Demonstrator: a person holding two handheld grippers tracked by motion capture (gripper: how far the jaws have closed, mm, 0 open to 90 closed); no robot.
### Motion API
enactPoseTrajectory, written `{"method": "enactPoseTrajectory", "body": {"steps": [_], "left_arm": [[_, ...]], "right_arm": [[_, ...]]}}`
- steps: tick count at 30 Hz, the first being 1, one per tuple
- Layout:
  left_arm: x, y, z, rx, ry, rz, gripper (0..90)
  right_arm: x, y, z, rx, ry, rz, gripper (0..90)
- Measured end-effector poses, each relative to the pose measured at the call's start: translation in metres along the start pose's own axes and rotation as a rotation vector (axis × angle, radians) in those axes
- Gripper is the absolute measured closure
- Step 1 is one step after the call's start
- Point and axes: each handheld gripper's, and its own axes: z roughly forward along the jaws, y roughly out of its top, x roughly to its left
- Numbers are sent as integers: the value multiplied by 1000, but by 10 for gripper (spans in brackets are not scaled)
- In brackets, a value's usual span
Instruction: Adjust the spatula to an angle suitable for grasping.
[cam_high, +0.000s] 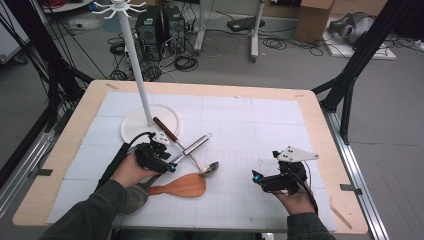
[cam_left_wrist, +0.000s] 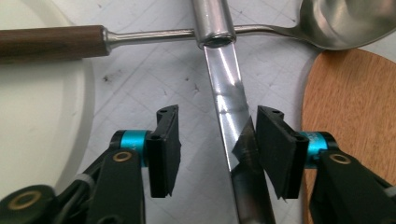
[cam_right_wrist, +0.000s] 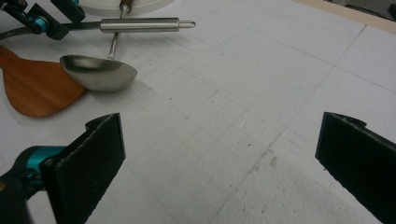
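A steel utensil with a tubular handle (cam_high: 197, 145) lies across a ladle with a brown wooden grip (cam_high: 165, 129) and a steel bowl (cam_high: 210, 168). My left gripper (cam_high: 171, 165) is low over that utensil. In the left gripper view its jaws (cam_left_wrist: 217, 114) straddle the utensil's flat steel shaft (cam_left_wrist: 224, 93). The right pad (cam_left_wrist: 275, 149) touches the shaft's edge and the left pad (cam_left_wrist: 166, 149) stands apart from it. A wooden spatula (cam_high: 180, 186) lies just beside it. My right gripper (cam_high: 256, 176) rests on the mat at the right, wide open (cam_right_wrist: 219, 121) and holding nothing.
A white hook stand rises from a round base (cam_high: 135, 127) at the back left; the ladle's grip rests on that base (cam_left_wrist: 37, 116). A white gridded mat (cam_high: 250, 125) covers the wooden table. Cables, computers and black frame legs stand beyond the far edge.
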Motion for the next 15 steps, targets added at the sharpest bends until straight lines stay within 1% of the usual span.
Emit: {"method": "enactPoseTrajectory", "body": {"steps": [2,4,6,8,11,13,15], "left_arm": [[-1,0,2,7,-12,-6,556],[-1,0,3,24,-24,3,580],[-1,0,5,40,-31,-3,598],[0,-1,6,51,-45,-9,612],[0,0,6,47,-63,-15,656],[0,0,6,42,-68,-16,673],[0,0,4,39,-61,-12,682]], "right_arm": [[0,0,0,1,0,-6,5],[1,0,0,0,-2,-6,5],[1,1,0,-4,-1,-13,5],[2,1,0,-2,0,-10,5],[2,1,0,0,-2,-12,5],[2,1,0,0,-2,-13,5],[3,1,0,3,-1,-15,5]]}}
